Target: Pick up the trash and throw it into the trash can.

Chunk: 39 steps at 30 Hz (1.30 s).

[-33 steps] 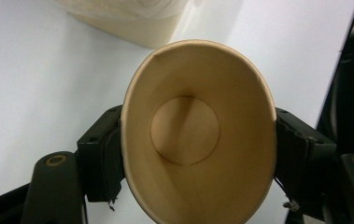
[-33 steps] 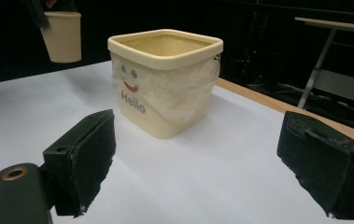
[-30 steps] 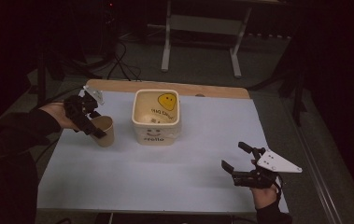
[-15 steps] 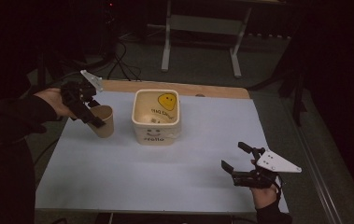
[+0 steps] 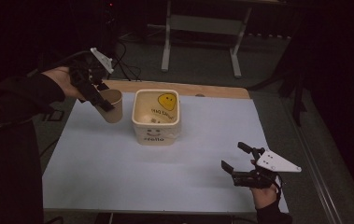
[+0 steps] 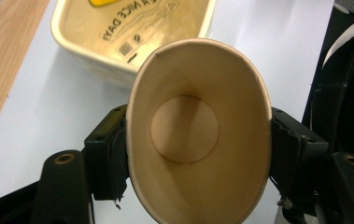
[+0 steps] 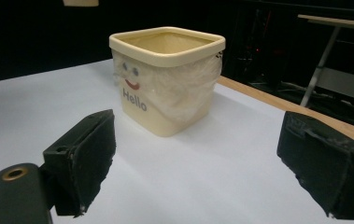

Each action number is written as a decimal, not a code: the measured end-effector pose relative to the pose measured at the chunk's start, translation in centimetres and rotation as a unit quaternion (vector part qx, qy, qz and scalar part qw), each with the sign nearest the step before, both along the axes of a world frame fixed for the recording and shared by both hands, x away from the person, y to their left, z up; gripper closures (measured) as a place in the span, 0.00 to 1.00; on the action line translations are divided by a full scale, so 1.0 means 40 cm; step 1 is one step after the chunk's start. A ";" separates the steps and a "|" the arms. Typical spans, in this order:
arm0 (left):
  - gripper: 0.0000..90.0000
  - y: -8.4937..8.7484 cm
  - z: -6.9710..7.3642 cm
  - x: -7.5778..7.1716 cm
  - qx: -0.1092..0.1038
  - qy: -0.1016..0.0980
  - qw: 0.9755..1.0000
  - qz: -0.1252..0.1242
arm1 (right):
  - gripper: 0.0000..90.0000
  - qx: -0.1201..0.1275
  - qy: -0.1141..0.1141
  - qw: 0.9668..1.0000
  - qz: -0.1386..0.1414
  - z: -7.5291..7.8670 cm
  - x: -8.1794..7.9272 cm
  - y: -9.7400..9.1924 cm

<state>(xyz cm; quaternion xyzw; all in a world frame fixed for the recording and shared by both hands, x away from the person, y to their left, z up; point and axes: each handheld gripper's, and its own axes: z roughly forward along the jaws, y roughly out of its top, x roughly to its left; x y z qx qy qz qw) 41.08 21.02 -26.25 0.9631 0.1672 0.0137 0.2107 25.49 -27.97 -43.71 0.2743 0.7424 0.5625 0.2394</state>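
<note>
A brown paper cup (image 5: 111, 106) hangs tilted in the air just left of the cream tub (image 5: 156, 133), which has a smiley and "Hello" printed on it. My left gripper (image 5: 101, 99) is shut on the cup. In the left gripper view the pads squeeze the cup (image 6: 198, 135) into an oval, its inside is bare, and the tub (image 6: 118, 28) lies beyond it. My right gripper (image 5: 234, 155) rests open near the table's front right corner. In the right gripper view its jaws stand wide apart with nothing between them, facing the tub (image 7: 165, 93).
A white sheet (image 5: 165, 182) covers the table, with a wooden strip (image 5: 212, 91) showing along the far edge. A metal frame's legs (image 5: 166, 42) stand on the floor behind the table. Cables lie on the floor at the back left.
My left gripper has lifted the paper cup off the table, up and slightly back to the left. The right gripper has stayed where it was.
</note>
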 end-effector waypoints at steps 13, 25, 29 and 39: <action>0.37 -0.062 0.029 0.042 -0.024 -0.011 0.999 -0.026 | 0.13 -0.001 0.001 1.000 0.002 -0.002 0.001 -0.001; 0.36 -0.139 0.047 0.086 -0.031 -0.019 0.998 -0.047 | 0.13 -0.001 0.003 1.000 0.006 -0.003 0.002 -0.002; 0.36 -0.165 0.050 0.099 -0.040 -0.023 0.998 -0.052 | 0.13 0.000 0.004 1.000 0.008 -0.003 0.001 -0.003; 0.36 -0.209 0.021 0.129 -0.037 -0.022 0.997 -0.058 | 0.13 0.000 0.004 1.000 0.009 -0.003 0.001 -0.004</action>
